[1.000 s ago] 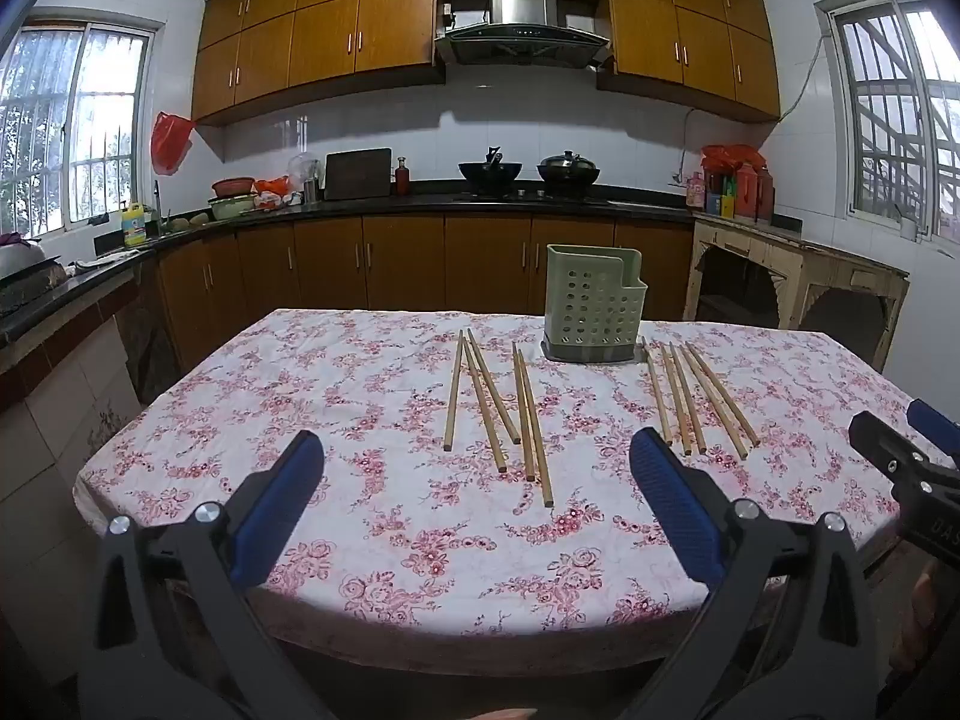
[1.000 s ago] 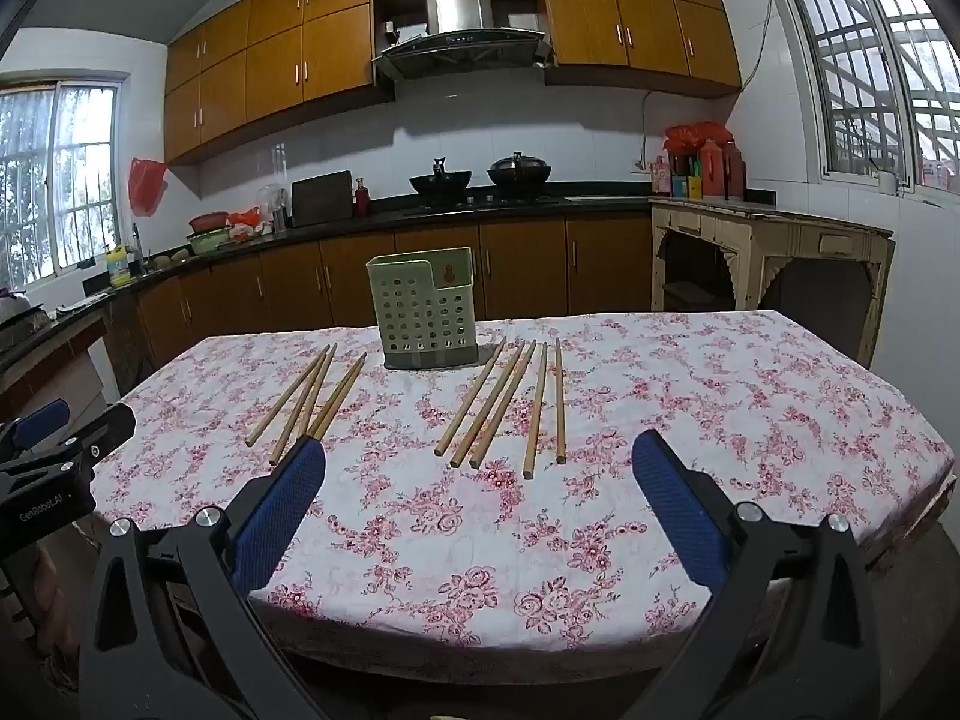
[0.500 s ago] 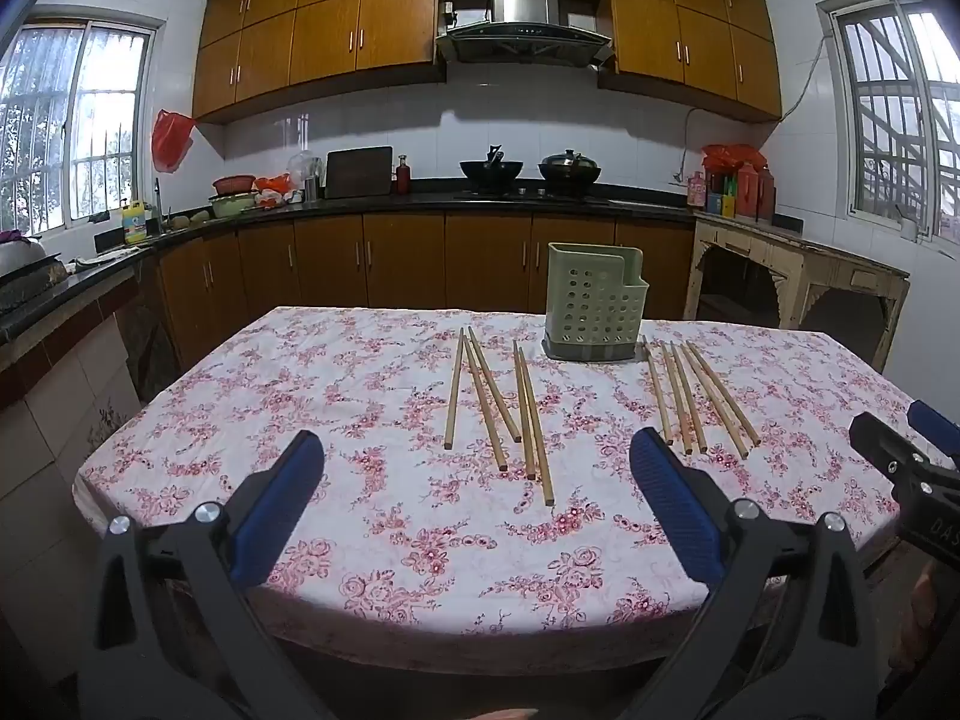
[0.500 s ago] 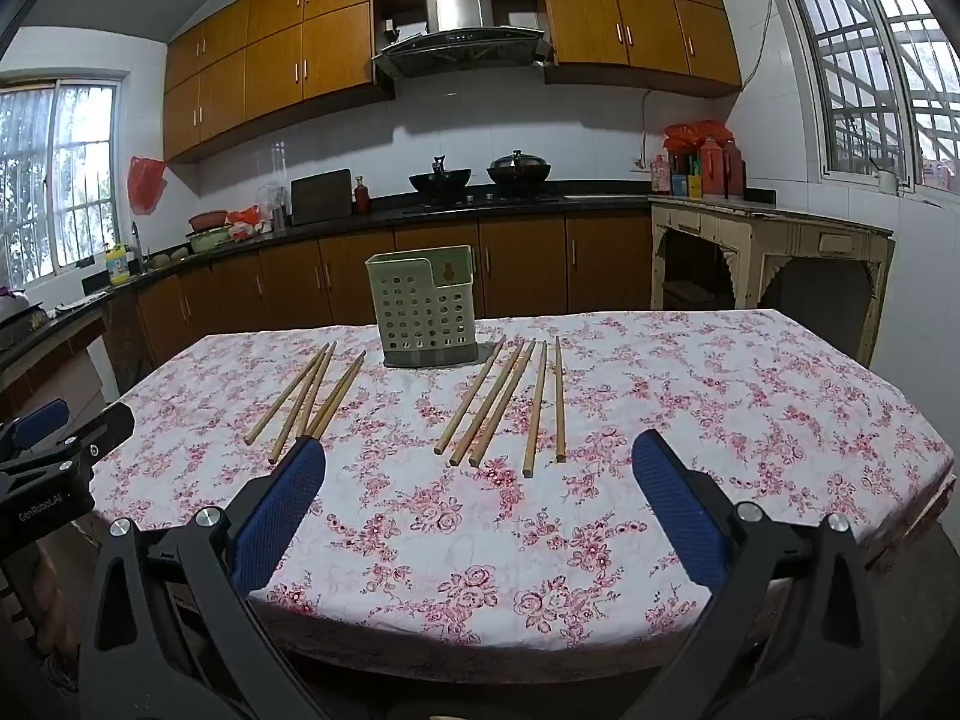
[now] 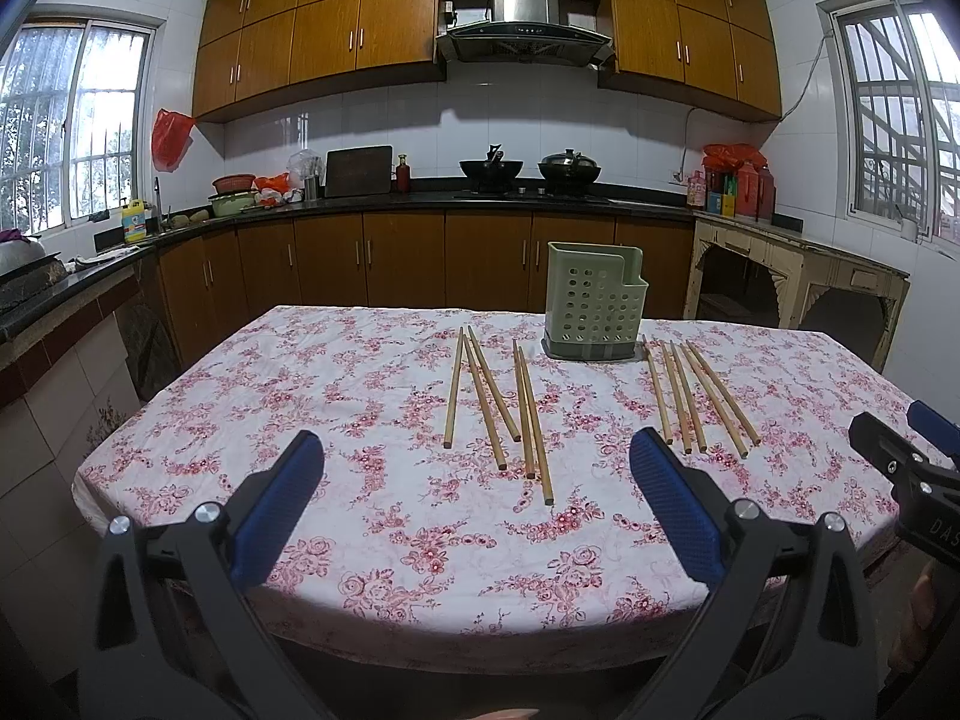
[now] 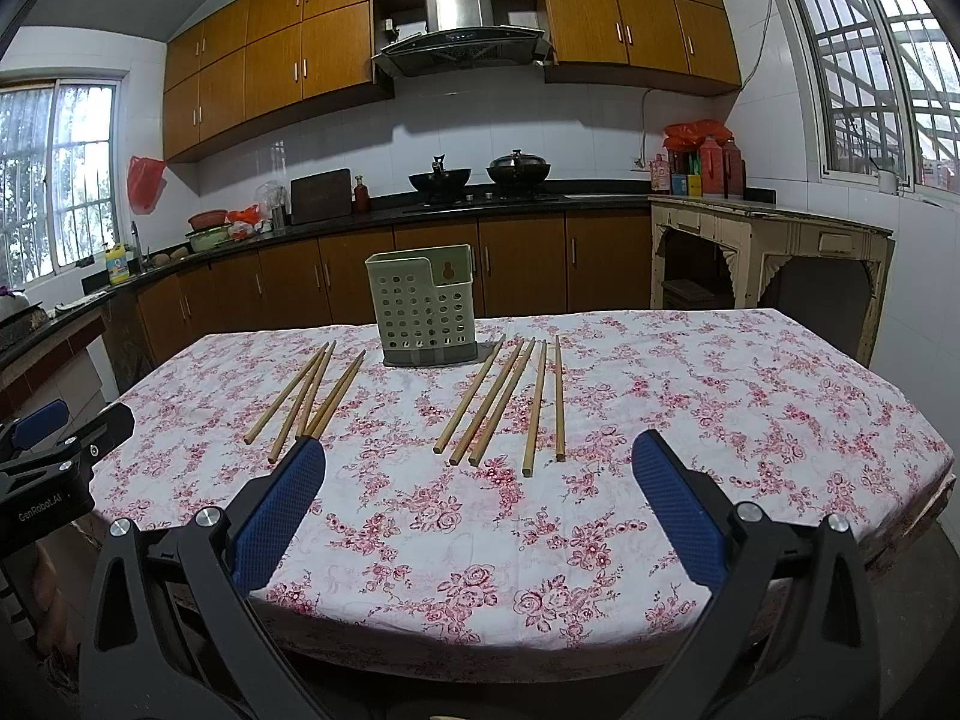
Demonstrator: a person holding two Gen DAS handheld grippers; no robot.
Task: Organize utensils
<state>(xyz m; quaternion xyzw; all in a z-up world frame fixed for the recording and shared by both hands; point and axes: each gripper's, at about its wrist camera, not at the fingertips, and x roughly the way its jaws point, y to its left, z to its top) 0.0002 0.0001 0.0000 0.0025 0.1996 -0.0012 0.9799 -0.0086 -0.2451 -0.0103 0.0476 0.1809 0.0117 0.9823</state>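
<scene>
Ten wooden chopsticks lie flat on the table [image 5: 372, 540], which is covered with a white cloth printed with red flowers. They form two groups, one on each side of a single pale green perforated utensil holder [image 5: 594, 309] that stands upright toward the far side of the table.

In the left wrist view, the left group [image 5: 498, 402] counts five sticks: three fanned out from nearly touching far ends, then two lying close together. The right group [image 5: 699, 399] also counts five, spread like a fan with their far ends near the holder's base.

In the right wrist view the same holder [image 6: 423, 306] sits between the left group [image 6: 306, 399] and the right group [image 6: 510, 402].

The left claw [image 5: 474, 504] hovers over the near edge of the table with its two blue-padded fingers spread wide, grasping nothing. The right claw [image 6: 477, 504] hangs likewise at the near edge, fingers wide apart and empty. Each claw also shows at the edge of the other's view: the right claw [image 5: 912, 468] and the left claw [image 6: 48, 450].
</scene>
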